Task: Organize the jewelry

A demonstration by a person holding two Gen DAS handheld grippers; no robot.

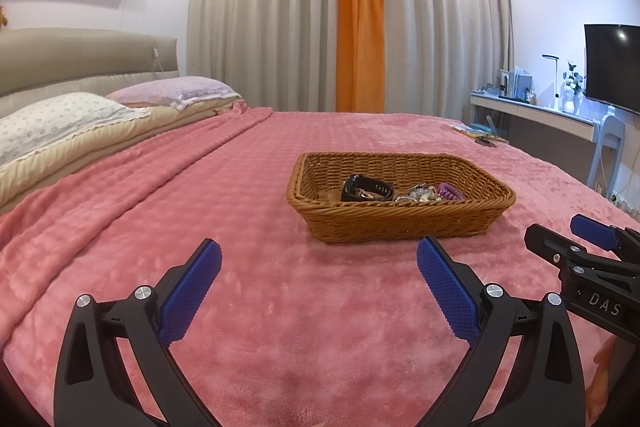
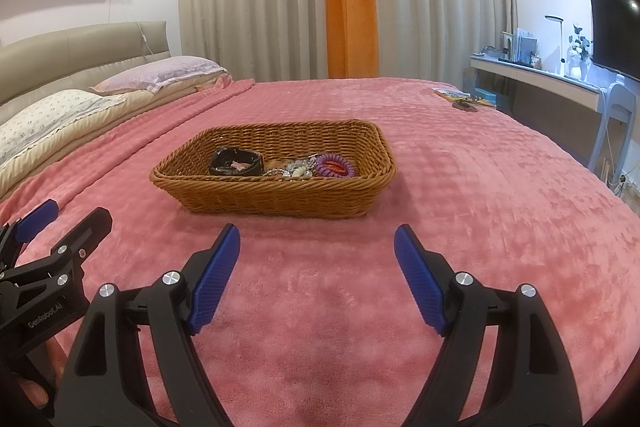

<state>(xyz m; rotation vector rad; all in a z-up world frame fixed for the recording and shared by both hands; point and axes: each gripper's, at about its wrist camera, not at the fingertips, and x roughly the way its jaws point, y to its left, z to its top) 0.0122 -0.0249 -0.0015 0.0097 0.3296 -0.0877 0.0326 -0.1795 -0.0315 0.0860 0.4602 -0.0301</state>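
Pink-blanketed bed [image 1: 280, 307], beige curtains [image 1: 260, 27], orange drape [image 1: 360, 27], wall television [image 1: 612, 63], desk [image 1: 532, 111]

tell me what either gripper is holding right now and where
Nothing is held. The left gripper and right gripper are both open above the blanket.

Wicker basket [image 2: 280, 195] on pink blanket [image 2: 480, 227], w/ black watch [image 2: 236, 163], purple coil tie [image 2: 334, 165] inside; right gripper [image 2: 316, 247] jaws apart, empty.

Basket [image 2: 276, 187] on bed [image 2: 460, 227], watch [image 2: 236, 163] left of hair tie [image 2: 334, 165] inside
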